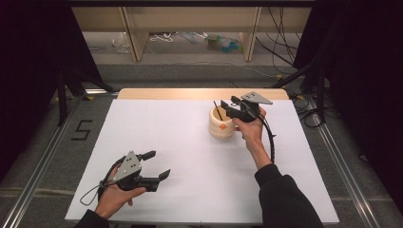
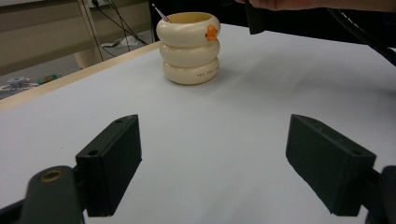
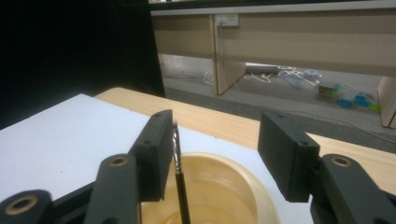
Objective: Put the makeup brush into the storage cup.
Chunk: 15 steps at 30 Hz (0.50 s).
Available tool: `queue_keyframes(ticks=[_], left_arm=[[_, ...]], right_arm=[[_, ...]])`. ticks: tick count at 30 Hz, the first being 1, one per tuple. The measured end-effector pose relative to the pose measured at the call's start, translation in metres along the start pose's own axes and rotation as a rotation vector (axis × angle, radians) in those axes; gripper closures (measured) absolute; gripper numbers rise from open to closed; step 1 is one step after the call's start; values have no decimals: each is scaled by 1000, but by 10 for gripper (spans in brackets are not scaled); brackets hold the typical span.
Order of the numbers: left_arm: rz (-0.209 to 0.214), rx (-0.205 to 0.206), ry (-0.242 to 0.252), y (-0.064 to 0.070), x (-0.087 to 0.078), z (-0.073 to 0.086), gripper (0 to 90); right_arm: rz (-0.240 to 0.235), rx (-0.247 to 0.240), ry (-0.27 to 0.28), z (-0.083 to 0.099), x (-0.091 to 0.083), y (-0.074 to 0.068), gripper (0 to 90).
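Even overhead light brightens the white table (image 1: 190, 142); dark surroundings, soft shadows, slightly grainy pictures.

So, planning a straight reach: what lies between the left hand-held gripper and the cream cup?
Nothing: bare white table separates left hand-held gripper and cream cup, per left gripper view.

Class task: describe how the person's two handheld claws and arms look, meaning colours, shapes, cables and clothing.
Both claws are black, each with two blocky, flat-faced jaws. The left claw and the right claw each carry a grey three-cornered plate on top and trail a black cable. The right arm wears a dark long sleeve.
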<state>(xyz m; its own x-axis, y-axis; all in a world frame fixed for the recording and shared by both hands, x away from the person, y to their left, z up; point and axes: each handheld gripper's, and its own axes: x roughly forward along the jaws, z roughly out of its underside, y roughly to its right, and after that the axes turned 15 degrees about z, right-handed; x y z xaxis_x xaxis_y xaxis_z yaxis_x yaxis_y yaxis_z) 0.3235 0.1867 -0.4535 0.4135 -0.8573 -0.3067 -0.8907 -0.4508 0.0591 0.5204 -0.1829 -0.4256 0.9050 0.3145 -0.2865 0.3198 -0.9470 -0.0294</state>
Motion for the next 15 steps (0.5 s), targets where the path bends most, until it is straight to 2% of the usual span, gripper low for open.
queue_keyframes(ticks=[6, 9, 11, 15], left_arm=[[0, 4, 0, 0, 0, 0, 185], [-2, 6, -4, 0, -1, 0, 185], [-5, 5, -7, 0, -1, 0, 184], [-1, 8, -2, 0, -1, 0, 184]], right_arm=[[12, -23, -19, -3, -6, 4, 427], [-14, -20, -18, -5, -9, 3, 400], [-9, -22, -33, -6, -12, 1, 382], [-20, -36, -30, -10, -19, 0, 362]])
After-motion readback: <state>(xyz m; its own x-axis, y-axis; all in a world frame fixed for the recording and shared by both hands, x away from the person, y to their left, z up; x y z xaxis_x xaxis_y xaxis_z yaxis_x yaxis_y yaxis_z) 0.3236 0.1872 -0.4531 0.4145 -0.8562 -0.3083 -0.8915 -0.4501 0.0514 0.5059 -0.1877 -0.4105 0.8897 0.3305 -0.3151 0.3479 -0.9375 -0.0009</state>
